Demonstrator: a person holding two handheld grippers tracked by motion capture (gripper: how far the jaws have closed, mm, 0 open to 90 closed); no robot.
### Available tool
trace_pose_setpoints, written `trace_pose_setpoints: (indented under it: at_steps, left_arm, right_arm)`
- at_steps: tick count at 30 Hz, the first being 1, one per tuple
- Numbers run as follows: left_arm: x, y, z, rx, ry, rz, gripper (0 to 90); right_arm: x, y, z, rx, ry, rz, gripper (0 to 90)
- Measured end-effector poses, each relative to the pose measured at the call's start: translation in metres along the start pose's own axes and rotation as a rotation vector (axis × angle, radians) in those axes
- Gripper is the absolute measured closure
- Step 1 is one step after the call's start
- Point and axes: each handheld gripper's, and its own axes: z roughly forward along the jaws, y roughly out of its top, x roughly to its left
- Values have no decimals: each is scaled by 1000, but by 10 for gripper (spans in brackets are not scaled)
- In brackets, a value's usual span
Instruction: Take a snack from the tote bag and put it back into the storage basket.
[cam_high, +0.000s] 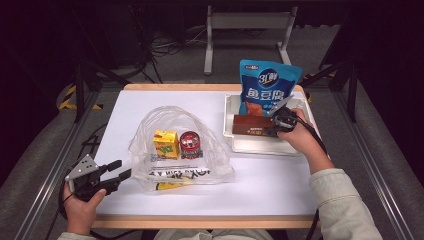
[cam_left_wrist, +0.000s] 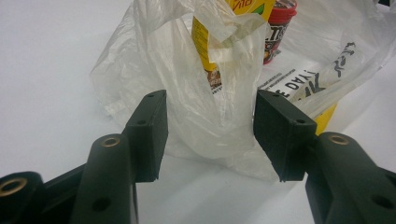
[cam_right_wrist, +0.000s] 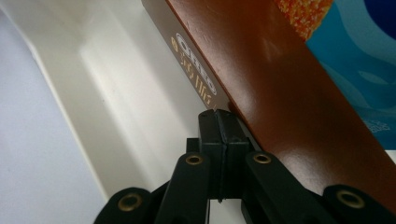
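Nearest us, our left gripper (cam_high: 119, 174) rests at the table's (cam_high: 260, 185) near left corner, jaws apart, pointing at one clear bag (cam_high: 175, 150) that holds one yellow carton (cam_high: 165, 143) and one red cup (cam_high: 190, 141). Our right gripper (cam_high: 274, 127) reaches into the one white tray (cam_high: 260, 146), jaws pressed together against the near edge of the one brown box (cam_high: 251, 125). The box lies flat, its long axis running left to right across the tray. One blue pouch (cam_high: 268, 86) stands upright behind it.
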Motion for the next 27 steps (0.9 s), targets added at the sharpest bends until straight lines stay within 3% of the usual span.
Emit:
trace_pose_setpoints:
  at_steps: [17,27]
  left_arm:
    - [0,0,-1,-1,0,0,459]
    - [0,0,-1,-7,0,0,459]
  right_arm:
    - [1,0,2,4,7,9,889]
    - [13,11,-15,-99,58,-21,842]
